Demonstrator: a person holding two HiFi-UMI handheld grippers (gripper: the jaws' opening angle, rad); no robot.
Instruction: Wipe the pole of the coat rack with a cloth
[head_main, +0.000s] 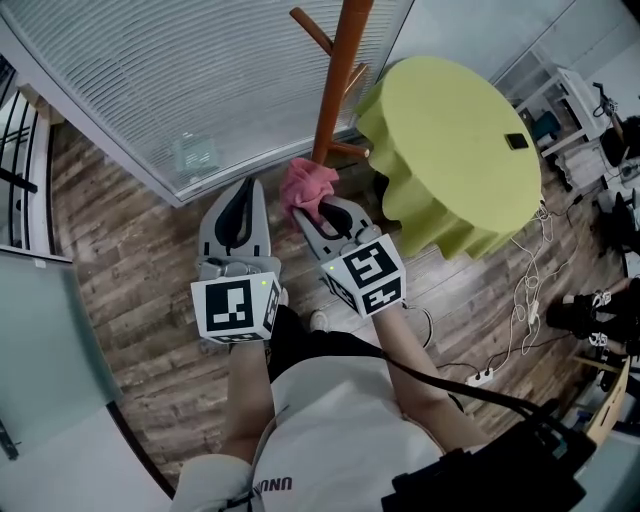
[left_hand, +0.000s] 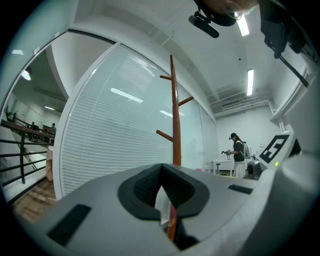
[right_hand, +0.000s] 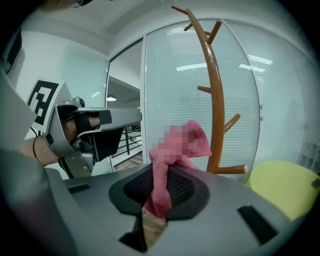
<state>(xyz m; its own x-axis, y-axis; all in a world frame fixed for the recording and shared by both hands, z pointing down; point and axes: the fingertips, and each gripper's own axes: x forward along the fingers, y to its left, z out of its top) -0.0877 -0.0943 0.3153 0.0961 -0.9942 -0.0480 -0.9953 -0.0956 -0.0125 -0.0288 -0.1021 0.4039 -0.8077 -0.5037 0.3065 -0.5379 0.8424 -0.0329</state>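
Observation:
The coat rack's brown wooden pole (head_main: 338, 75) rises in front of the blinds, with pegs branching off it; it also shows as a pole (left_hand: 174, 115) in the left gripper view and a curved pole (right_hand: 216, 95) in the right gripper view. A pink cloth (head_main: 306, 183) sticks out of my right gripper (head_main: 322, 212), whose jaws are shut on it; the cloth (right_hand: 170, 150) stands up between the pads, short of the pole. My left gripper (head_main: 238, 212) is beside it on the left, jaws shut with nothing in them.
A round table under a yellow-green cloth (head_main: 455, 150) stands right of the rack, a small dark object (head_main: 516, 141) on it. Glass wall with blinds (head_main: 190, 80) is behind the rack. Cables and a power strip (head_main: 482, 376) lie on the wood floor. A person (left_hand: 236, 150) stands far off.

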